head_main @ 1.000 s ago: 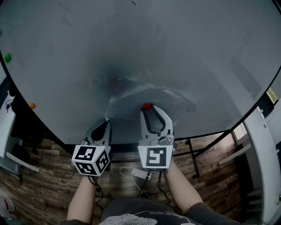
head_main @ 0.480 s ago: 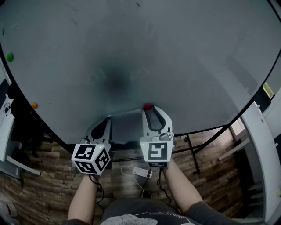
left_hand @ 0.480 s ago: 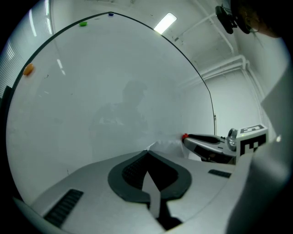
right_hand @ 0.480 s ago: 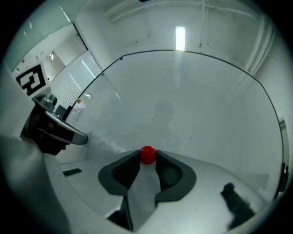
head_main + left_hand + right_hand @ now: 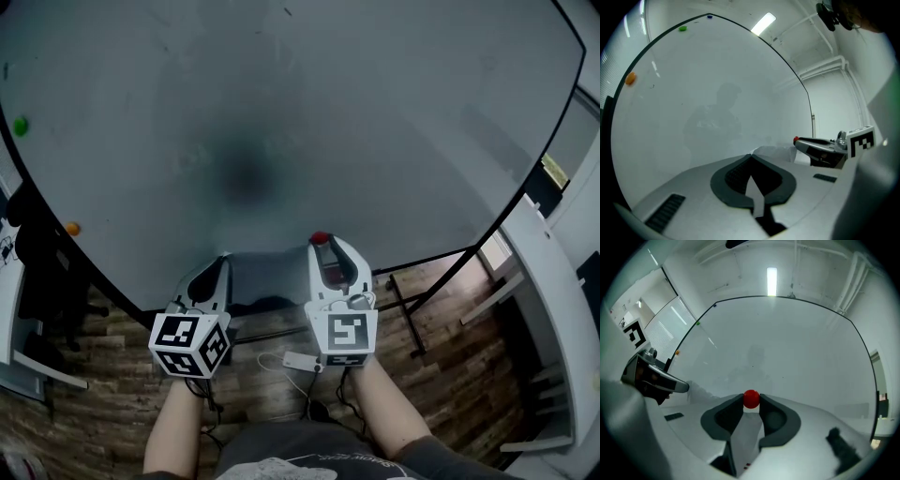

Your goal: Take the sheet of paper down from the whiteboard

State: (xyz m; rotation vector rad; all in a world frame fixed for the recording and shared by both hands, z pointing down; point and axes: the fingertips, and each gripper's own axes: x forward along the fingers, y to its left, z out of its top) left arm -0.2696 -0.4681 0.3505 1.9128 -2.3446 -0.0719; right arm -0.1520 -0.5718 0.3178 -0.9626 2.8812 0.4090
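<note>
The whiteboard (image 5: 281, 112) fills the head view. The sheet of paper (image 5: 269, 277) hangs at its lower edge between my two grippers, and its top shows past the left jaws (image 5: 776, 152). My left gripper (image 5: 218, 269) is shut on the sheet's left side, with a thin strip of paper pinched between its pads (image 5: 751, 156). My right gripper (image 5: 322, 242) holds a red ball magnet (image 5: 751, 399) at its tips. Its jaws have just been closing on that magnet and now press it from both sides.
A green magnet (image 5: 19, 125) and an orange magnet (image 5: 71, 228) stick to the board's left edge. The board's black stand legs (image 5: 410, 314) reach over the wooden floor. A small white device (image 5: 302, 363) with a cable lies on the floor. A white desk edge (image 5: 553, 281) stands at right.
The sheet, spread on the board under the red magnet a second ago, has come down off it. Both grippers have drawn back toward the board's lower edge, the right one carrying the magnet.
</note>
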